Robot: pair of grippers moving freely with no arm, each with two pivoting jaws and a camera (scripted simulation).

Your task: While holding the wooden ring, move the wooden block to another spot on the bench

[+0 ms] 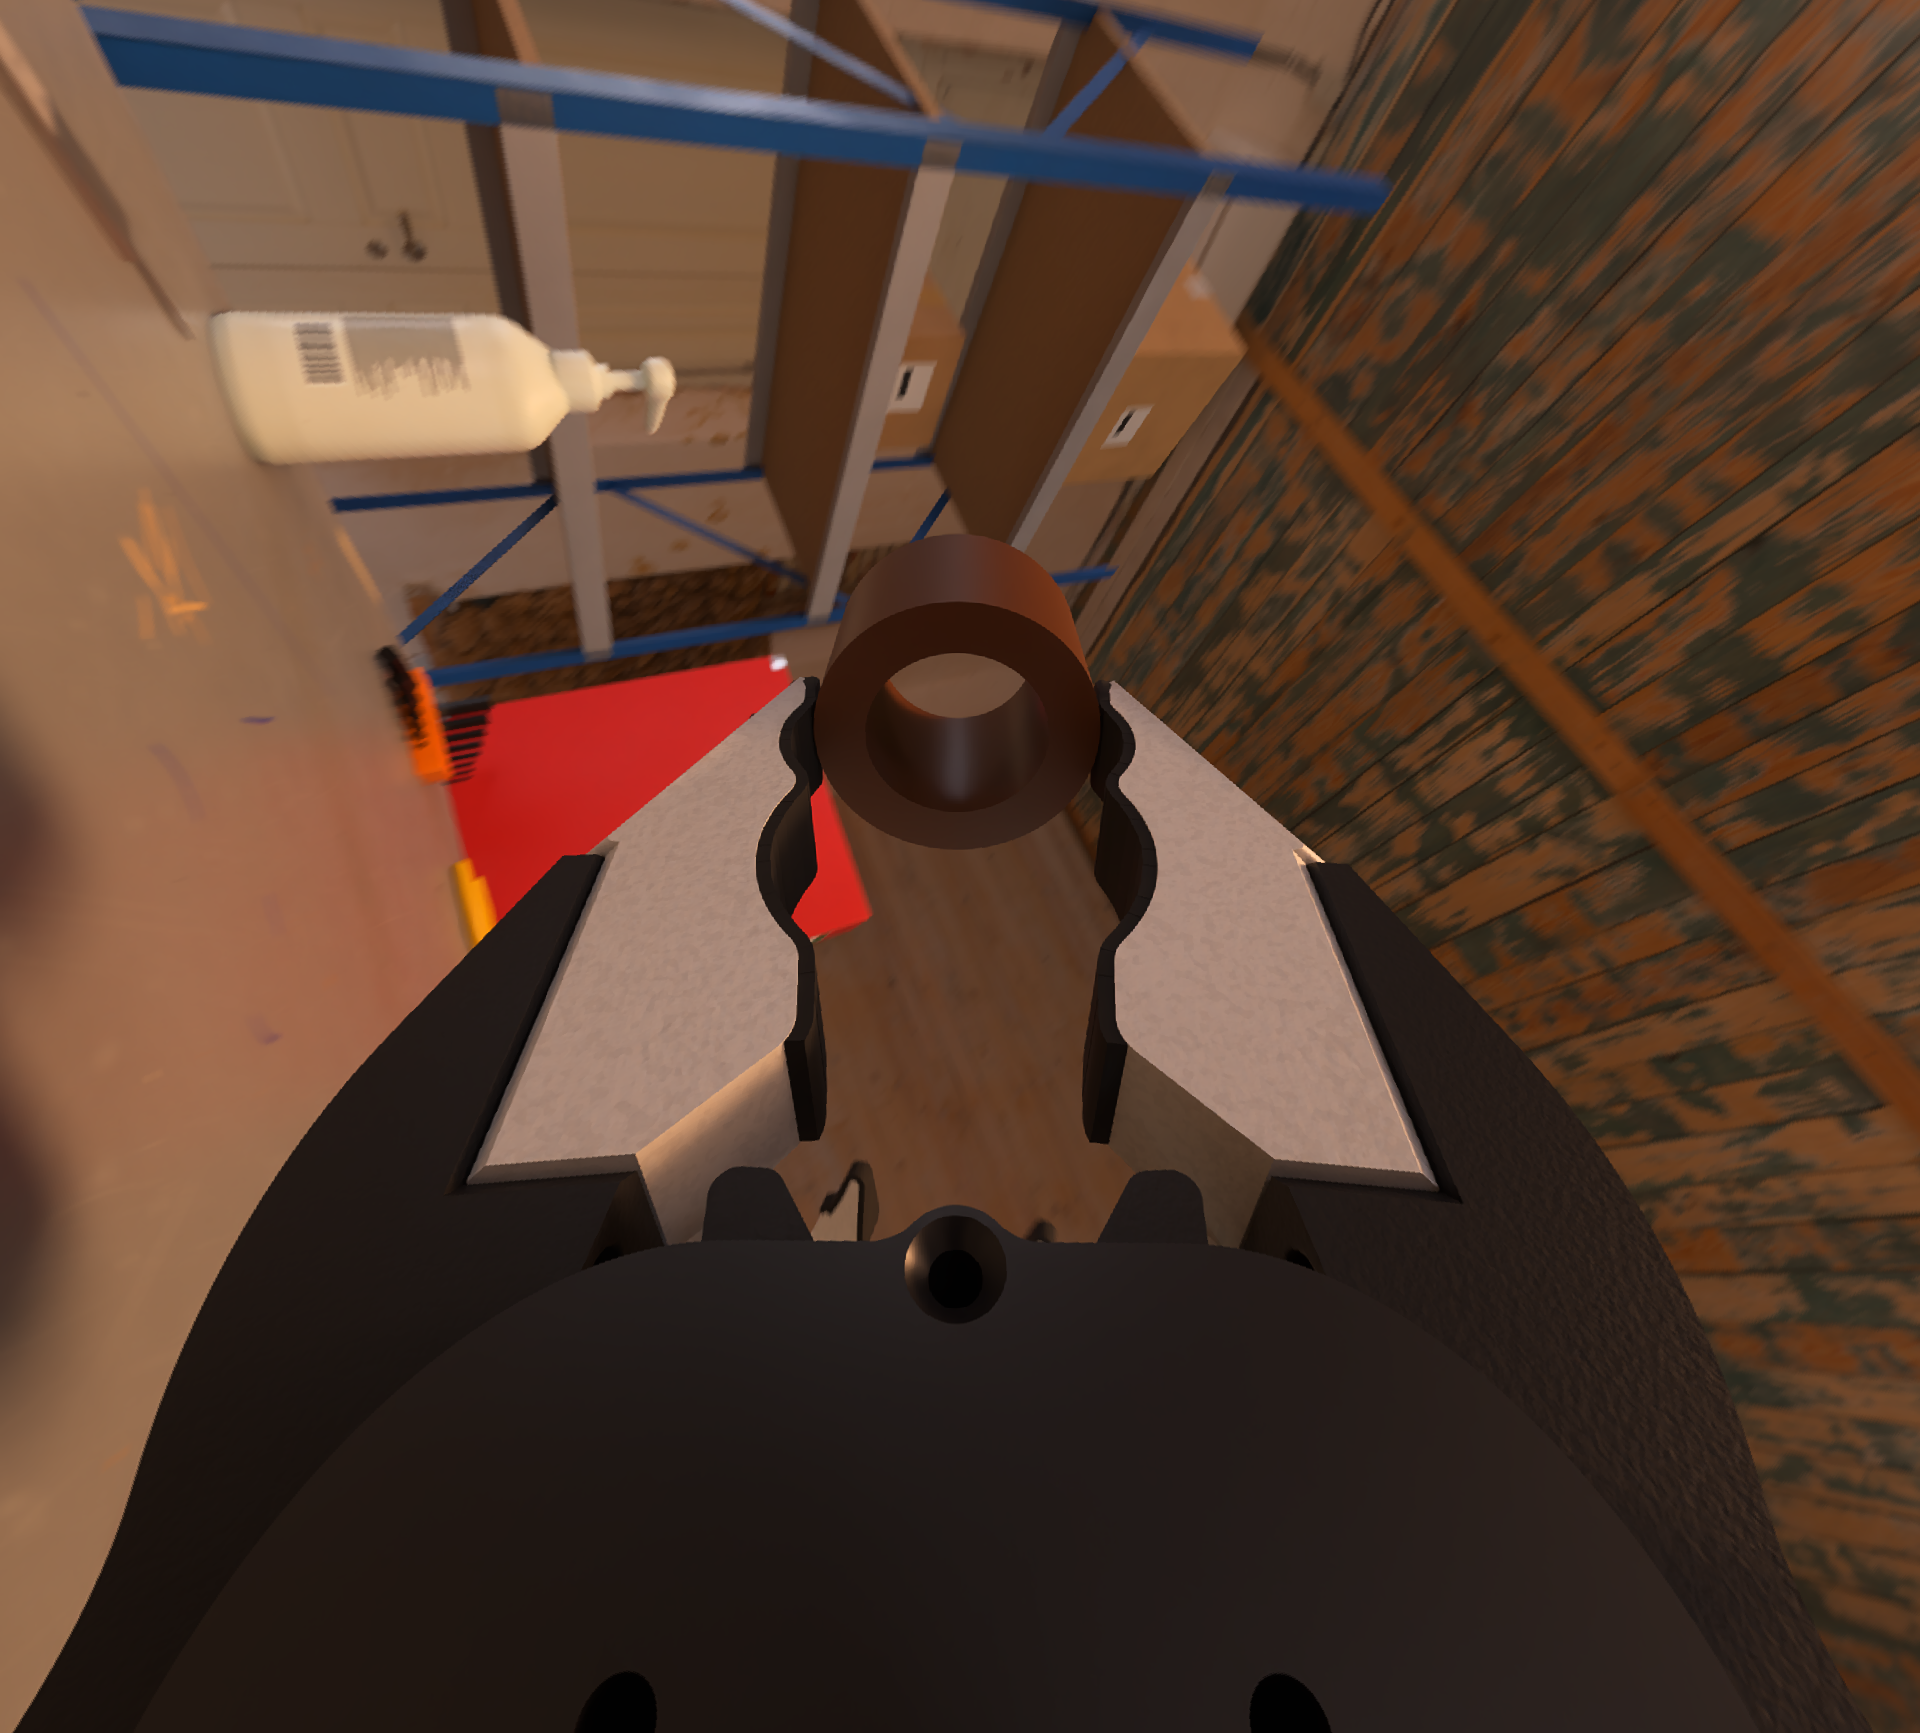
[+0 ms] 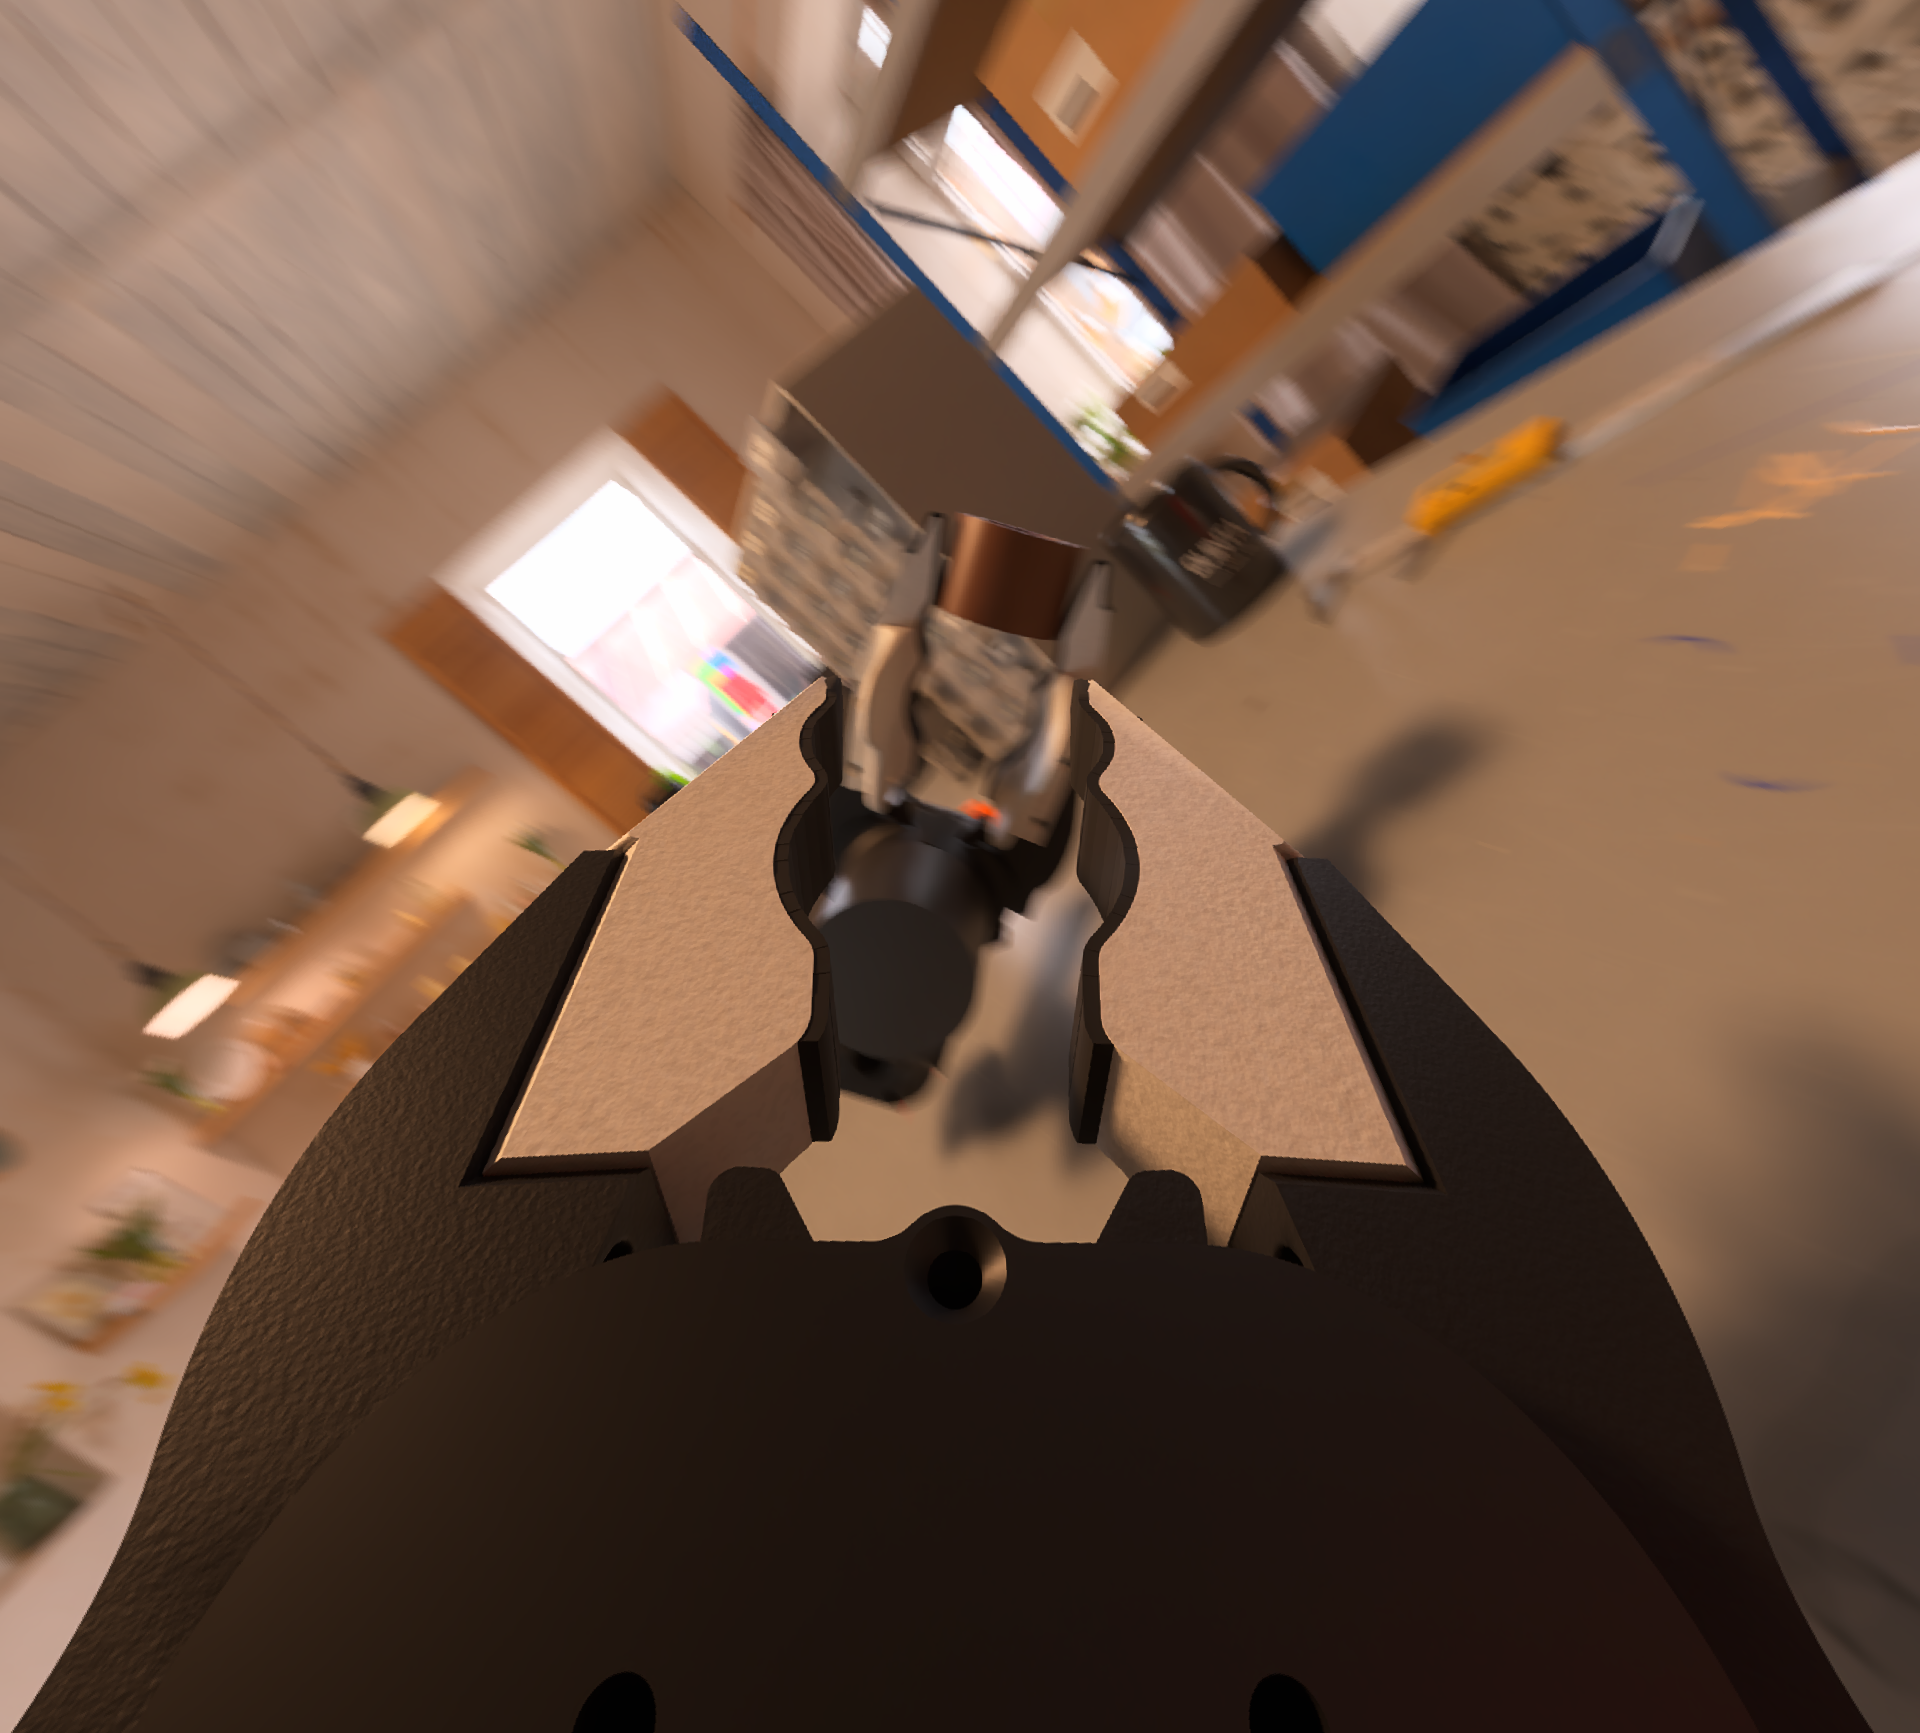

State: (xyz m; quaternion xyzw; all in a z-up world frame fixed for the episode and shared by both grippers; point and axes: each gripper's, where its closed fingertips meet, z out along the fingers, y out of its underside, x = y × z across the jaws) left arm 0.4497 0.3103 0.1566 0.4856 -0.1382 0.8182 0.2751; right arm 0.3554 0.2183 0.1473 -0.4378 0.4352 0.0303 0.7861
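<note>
Wooden ring [image 1: 956, 696] clamped in left gripper [image 1: 956, 727]; right gripper [image 2: 956, 748] empty.

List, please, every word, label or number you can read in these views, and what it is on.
White pump bottle: label and barcode, too blurred to read.
Cardboard boxes: small stickers, too small to read.
Black bag: pale print, blurred.
Nothing is legible anywhere.

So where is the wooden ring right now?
The ring is clamped between the left gripper fingertips, lifted off the bench. In the right wrist view it shows ahead, just beyond the open, empty right gripper.
</note>
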